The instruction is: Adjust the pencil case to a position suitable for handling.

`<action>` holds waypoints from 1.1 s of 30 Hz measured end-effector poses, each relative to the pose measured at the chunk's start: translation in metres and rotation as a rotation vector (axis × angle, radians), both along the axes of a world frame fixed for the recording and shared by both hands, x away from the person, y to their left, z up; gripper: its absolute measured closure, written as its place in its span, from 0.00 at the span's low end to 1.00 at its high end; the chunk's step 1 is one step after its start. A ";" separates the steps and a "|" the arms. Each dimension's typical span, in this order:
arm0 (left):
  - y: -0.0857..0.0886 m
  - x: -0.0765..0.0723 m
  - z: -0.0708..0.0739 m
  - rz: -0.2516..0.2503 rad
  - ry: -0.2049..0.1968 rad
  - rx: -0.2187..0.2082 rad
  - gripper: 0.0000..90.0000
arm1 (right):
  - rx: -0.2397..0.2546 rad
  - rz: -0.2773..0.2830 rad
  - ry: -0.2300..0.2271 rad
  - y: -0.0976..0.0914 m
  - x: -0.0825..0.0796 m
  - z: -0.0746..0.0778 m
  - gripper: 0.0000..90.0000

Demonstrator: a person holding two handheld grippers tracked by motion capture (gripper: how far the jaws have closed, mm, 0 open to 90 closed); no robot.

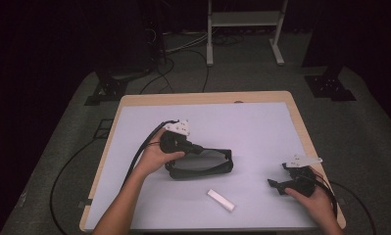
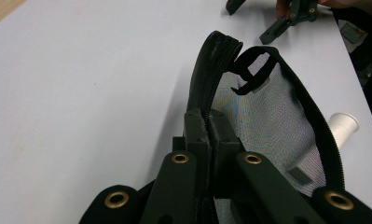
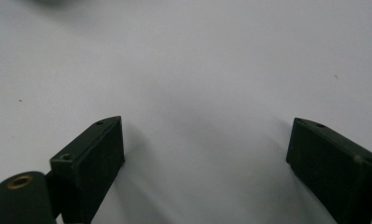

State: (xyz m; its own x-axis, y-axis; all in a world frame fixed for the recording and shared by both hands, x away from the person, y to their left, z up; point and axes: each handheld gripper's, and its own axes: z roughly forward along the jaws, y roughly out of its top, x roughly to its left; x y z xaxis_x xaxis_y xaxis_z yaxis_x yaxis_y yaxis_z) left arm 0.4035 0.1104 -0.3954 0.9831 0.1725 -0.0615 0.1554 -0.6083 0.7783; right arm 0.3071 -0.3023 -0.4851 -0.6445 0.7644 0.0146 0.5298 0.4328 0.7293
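Pinching the zipper edge of a black mesh pouch (image 2: 267,116), your left hand-held gripper (image 2: 210,130) holds it near the table's (image 1: 261,117) centre, long axis running rightward. Your right hand-held gripper (image 1: 287,177), jaws spread, rests far right. A white tube (image 1: 221,200) lies between, nearer you.

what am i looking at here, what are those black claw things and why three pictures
A person sits at a table with a hand-held two-jaw gripper in each hand. The high view looks down from above; the other two pictures come from cameras riding on each gripper, looking along its jaws. The left gripper is shut on the zipper edge of a black mesh pouch, holding it open. The right gripper rests open above bare table, holding nothing. A small white tube lies on the table between them.
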 end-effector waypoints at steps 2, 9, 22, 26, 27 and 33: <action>-0.003 -0.001 -0.001 -0.006 0.007 -0.005 0.98 | 0.000 0.000 0.000 0.000 0.000 0.000 0.11; -0.010 -0.003 -0.005 -0.045 0.013 0.008 0.98 | -0.001 0.001 0.000 0.000 0.000 0.000 0.11; -0.020 -0.004 -0.013 -0.078 0.027 0.034 0.98 | -0.001 0.001 0.000 0.000 0.000 0.000 0.11; -0.022 -0.003 -0.016 -0.079 0.029 0.039 0.98 | -0.001 0.001 0.000 0.000 0.000 0.000 0.11; -0.022 -0.003 -0.016 -0.077 0.030 0.037 0.98 | -0.001 0.001 0.000 0.000 0.000 0.000 0.11; -0.023 -0.002 -0.019 -0.073 0.032 0.038 0.97 | -0.001 0.001 0.000 0.000 0.000 0.000 0.11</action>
State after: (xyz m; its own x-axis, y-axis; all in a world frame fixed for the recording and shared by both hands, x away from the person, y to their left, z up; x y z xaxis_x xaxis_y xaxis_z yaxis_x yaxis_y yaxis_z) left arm 0.4019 0.0876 -0.4143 0.9907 0.1035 -0.0878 0.1341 -0.6480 0.7497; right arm 0.3071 -0.3024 -0.4850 -0.6456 0.7636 0.0138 0.5294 0.4345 0.7286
